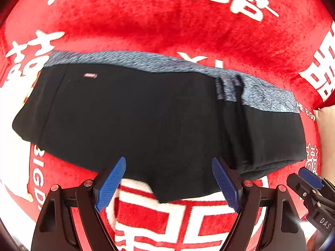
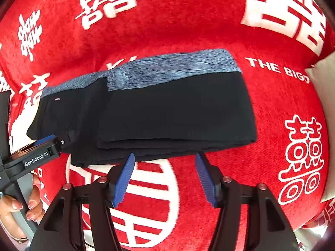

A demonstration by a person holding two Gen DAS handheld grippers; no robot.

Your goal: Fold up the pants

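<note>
Black pants (image 1: pixel 146 115) with a grey-blue waistband (image 1: pixel 125 59) lie folded into a compact stack on the red blanket. My left gripper (image 1: pixel 168 163) hovers over the stack's near edge, jaws wide open with no cloth pinched between the blue pads. In the right wrist view the same pants (image 2: pixel 167 108) show layered folds along their near edge. My right gripper (image 2: pixel 165 156) stands open just in front of that edge, with nothing between its fingers. Each gripper shows in the other's view: the right gripper (image 1: pixel 309 177) at the right edge, the left gripper (image 2: pixel 48 140) at the left.
A red plush blanket (image 2: pixel 209 31) with large white characters and lettering covers the whole surface. A beige cushion (image 2: pixel 322 79) sits at the right edge. A person's hand (image 2: pixel 18 205) holds the left gripper's handle at the lower left.
</note>
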